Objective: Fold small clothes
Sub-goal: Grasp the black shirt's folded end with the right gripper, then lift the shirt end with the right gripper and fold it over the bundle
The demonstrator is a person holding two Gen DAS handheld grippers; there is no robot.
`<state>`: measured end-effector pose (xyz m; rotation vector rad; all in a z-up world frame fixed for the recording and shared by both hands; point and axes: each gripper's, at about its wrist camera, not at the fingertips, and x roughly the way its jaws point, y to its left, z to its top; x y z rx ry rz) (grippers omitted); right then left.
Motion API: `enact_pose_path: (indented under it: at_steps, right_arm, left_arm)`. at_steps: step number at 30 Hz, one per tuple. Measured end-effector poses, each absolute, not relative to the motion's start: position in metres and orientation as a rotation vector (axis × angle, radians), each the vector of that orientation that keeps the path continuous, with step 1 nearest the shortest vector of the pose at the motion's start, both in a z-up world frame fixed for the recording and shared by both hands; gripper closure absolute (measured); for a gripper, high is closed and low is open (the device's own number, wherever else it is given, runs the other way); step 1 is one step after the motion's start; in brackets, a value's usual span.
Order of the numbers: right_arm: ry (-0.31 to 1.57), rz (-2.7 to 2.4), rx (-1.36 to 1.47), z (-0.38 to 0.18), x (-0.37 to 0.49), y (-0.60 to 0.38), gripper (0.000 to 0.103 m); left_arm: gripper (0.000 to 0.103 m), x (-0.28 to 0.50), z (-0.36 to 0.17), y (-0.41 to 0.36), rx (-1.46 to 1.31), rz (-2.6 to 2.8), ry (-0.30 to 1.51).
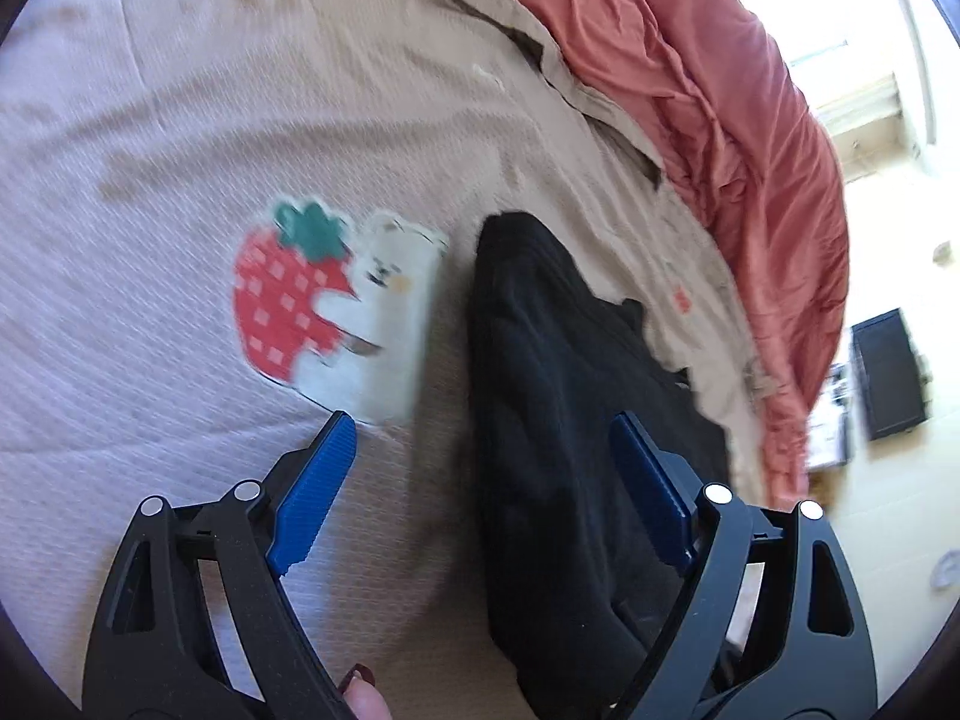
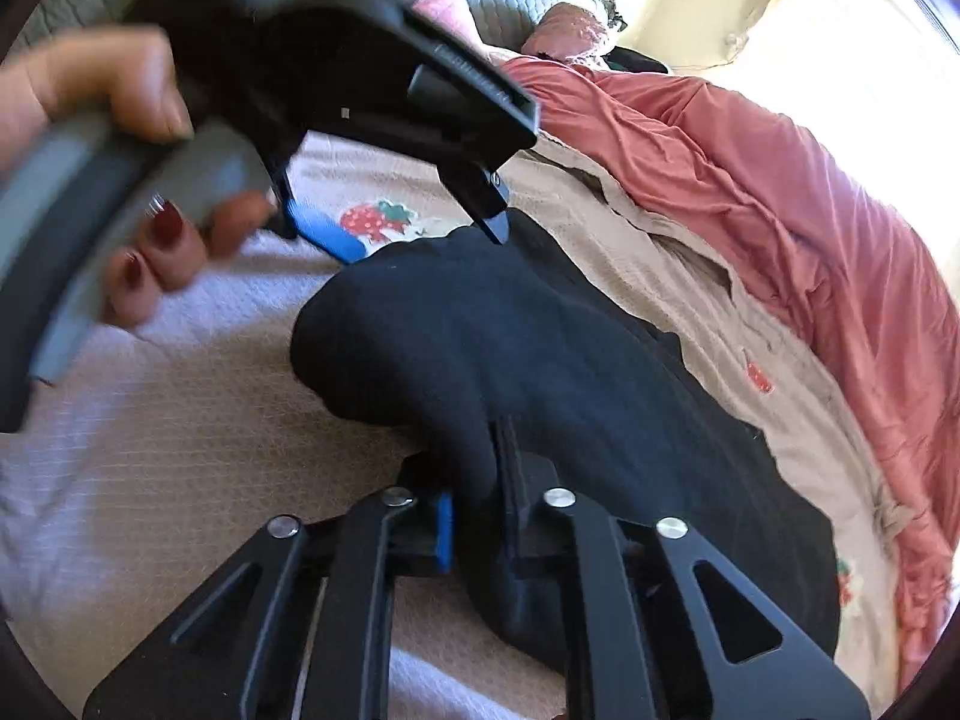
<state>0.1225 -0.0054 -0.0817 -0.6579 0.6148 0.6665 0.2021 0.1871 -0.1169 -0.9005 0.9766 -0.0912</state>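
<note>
Right gripper (image 2: 480,516) clamped on rumpled black garment (image 2: 510,348); left gripper (image 1: 486,450) apart.

1 black knitted garment (image 2: 540,348) lies on 1 beige waffle-textured bedspread (image 1: 180,120), which shows 1 large strawberry-and-white-animal print (image 1: 312,294); 1 rumpled coral-red blanket (image 1: 720,108); 2 black tools with blue pads, left tool (image 1: 480,456), right tool (image 2: 474,516).

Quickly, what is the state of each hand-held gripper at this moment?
Left hand-held gripper: open, holding nothing, its fingers on either side of the black garment's edge.
Right hand-held gripper: closed on the black garment.
</note>
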Motion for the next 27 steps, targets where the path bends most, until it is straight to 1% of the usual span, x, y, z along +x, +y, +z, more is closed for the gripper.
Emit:
enact_pose_path:
  at_steps: [2, 6, 7, 8, 9, 11, 12, 13, 14, 15, 16, 18, 20, 21, 22, 27]
  right_arm:
    - [0.607, 0.684, -0.646, -0.077, 0.120, -0.011, 0.095]
    - [0.604, 0.710, -0.607, -0.070, 0.119, -0.020, 0.095]
    - [0.606, 0.712, -0.599, -0.070, 0.119, -0.021, 0.095]
    - [0.608, 0.713, -0.594, -0.069, 0.118, -0.022, 0.095]
    - [0.609, 0.715, -0.592, -0.069, 0.118, -0.022, 0.095]
    - [0.605, 0.715, -0.594, -0.069, 0.116, -0.021, 0.095]
    - [0.605, 0.715, -0.596, -0.070, 0.116, -0.020, 0.095]
    - [0.606, 0.715, -0.600, -0.072, 0.116, -0.019, 0.095]
    - [0.601, 0.708, -0.616, -0.075, 0.116, -0.017, 0.094]
    - [0.598, 0.703, -0.625, -0.077, 0.115, -0.016, 0.092]
    - [0.598, 0.698, -0.641, -0.080, 0.114, -0.014, 0.084]
    - [0.609, 0.671, -0.665, -0.087, 0.114, -0.010, 0.074]
    - [0.626, 0.665, -0.653, -0.089, 0.117, -0.010, 0.076]
    - [0.634, 0.665, -0.637, -0.087, 0.118, -0.011, 0.086]
    - [0.636, 0.670, -0.616, -0.083, 0.120, -0.014, 0.093]
    - [0.605, 0.648, -0.550, -0.061, 0.118, -0.033, 0.095]
  left_arm:
    - [0.024, 0.207, -0.123, 0.182, -0.955, -0.142, 0.979]
    - [0.025, 0.218, -0.126, 0.168, -0.967, -0.221, 0.986]
    - [0.027, 0.222, -0.126, 0.164, -0.975, -0.252, 0.989]
    - [0.032, 0.225, -0.127, 0.160, -0.974, -0.270, 0.995]
    - [0.035, 0.227, -0.127, 0.158, -0.964, -0.275, 1.002]
    - [0.054, 0.230, -0.127, 0.153, -0.922, -0.267, 1.021]
    - [0.059, 0.231, -0.128, 0.152, -0.908, -0.260, 1.026]
    - [0.070, 0.232, -0.129, 0.152, -0.906, -0.257, 1.029]
    - [0.076, 0.232, -0.130, 0.153, -0.914, -0.256, 1.030]
    - [0.077, 0.232, -0.130, 0.153, -0.922, -0.254, 1.029]
    - [0.080, 0.231, -0.129, 0.153, -0.923, -0.252, 1.028]
    - [0.084, 0.231, -0.124, 0.151, -0.904, -0.246, 1.024]
    - [0.086, 0.230, -0.116, 0.147, -0.876, -0.244, 1.013]
    - [0.087, 0.230, -0.114, 0.146, -0.872, -0.242, 1.010]
    - [0.087, 0.229, -0.109, 0.143, -0.858, -0.241, 1.004]
    - [0.088, 0.225, -0.084, 0.132, -0.849, -0.268, 0.972]
